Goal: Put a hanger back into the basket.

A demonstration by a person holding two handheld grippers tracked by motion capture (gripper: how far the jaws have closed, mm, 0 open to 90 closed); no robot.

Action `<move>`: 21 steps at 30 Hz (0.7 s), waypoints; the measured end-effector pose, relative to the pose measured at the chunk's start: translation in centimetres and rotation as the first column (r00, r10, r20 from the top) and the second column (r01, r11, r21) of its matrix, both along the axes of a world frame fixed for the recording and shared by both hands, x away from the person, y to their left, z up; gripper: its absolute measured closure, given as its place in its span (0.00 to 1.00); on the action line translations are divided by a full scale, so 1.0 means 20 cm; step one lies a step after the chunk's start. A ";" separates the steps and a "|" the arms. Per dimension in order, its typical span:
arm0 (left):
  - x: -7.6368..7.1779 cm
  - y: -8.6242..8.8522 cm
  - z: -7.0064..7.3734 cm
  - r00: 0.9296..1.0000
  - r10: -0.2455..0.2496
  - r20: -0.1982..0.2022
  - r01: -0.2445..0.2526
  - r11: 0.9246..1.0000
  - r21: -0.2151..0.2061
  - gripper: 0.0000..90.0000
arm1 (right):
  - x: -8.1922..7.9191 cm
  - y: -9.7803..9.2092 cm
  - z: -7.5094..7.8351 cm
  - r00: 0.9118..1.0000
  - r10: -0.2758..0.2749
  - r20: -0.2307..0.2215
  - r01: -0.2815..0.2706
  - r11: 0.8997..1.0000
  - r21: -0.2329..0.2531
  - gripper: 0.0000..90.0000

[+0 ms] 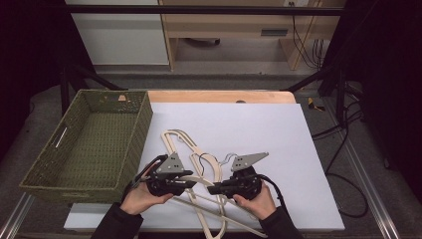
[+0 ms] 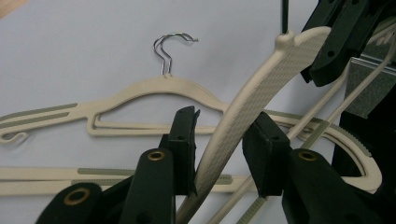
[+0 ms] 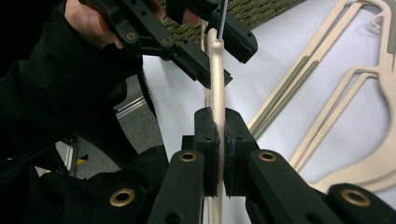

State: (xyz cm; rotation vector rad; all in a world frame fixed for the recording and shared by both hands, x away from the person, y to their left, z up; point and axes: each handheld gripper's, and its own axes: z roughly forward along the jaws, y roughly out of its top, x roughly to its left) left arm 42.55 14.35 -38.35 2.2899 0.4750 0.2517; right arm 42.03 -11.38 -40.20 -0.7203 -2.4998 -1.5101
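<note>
Currently lifting a cream plastic clothes hanger with a ribbed arm [image 2: 261,84] clear of the white sheet [image 1: 259,129] on the table [image 1: 219,96], near its front edge between the two hands. Clamping it edge-on in the right claw [image 3: 218,114], pads pressing flat against both faces of the arm. Straddling the same arm higher up with the left claw [image 2: 224,116], standing narrow but not yet pinching: one pad looking close against the plastic, a gap showing at the other.

Judging it as light and thin, fairly stiff along its length yet springy sideways, so probably bending or twisting under a one-ended grip. Treating the smooth parts as slippery and the ribbed face as the better place for purchase. Favouring a hold on the flat arm near the neck, below the wire hook, rather than on the hook itself, being round and likely to swivel. Watching for snagging too, with shoulder notches and a hooked end apt to catch on neighbours.

Leaving several more cream hangers [image 2: 154,88] lying flat and overlapping on the sheet just below, one showing a bright metal hook [image 2: 170,46]. Keeping the green woven basket [image 1: 144,124] at the left of the table, beside the sheet, looking empty.
</note>
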 end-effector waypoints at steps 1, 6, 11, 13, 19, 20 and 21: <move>0.00 0.00 0.00 1.000 0.000 0.004 0.000 1.000 0.004 0.72 | 0.00 0.00 0.00 1.000 0.000 0.000 0.000 1.000 0.000 0.97; -0.01 0.00 0.02 1.000 -0.014 0.017 0.013 0.999 0.044 0.79 | -0.01 0.00 0.01 0.998 -0.038 0.044 0.040 0.999 -0.031 0.92; -0.02 0.00 0.04 1.000 -0.023 -0.001 0.023 1.000 0.018 0.84 | 0.00 -0.02 0.02 0.992 -0.084 0.095 0.088 0.996 -0.035 0.85; -0.03 -0.01 0.04 1.000 -0.017 -0.020 0.017 1.000 -0.010 0.87 | -0.01 -0.02 0.03 0.982 -0.118 0.144 0.124 0.992 -0.027 0.78; -0.06 -0.02 0.05 0.997 -0.044 -0.056 0.039 0.996 -0.078 0.93 | -0.01 -0.04 0.04 0.966 -0.172 0.193 0.176 0.984 -0.006 0.62; -0.07 -0.03 0.06 0.998 -0.045 -0.055 0.040 0.996 -0.079 0.94 | -0.01 -0.04 0.04 0.966 -0.173 0.192 0.177 0.984 -0.004 0.60; -0.07 -0.03 0.06 0.998 -0.043 -0.054 0.038 0.996 -0.086 0.95 | -0.01 -0.04 0.04 0.959 -0.186 0.215 0.191 0.982 -0.001 0.55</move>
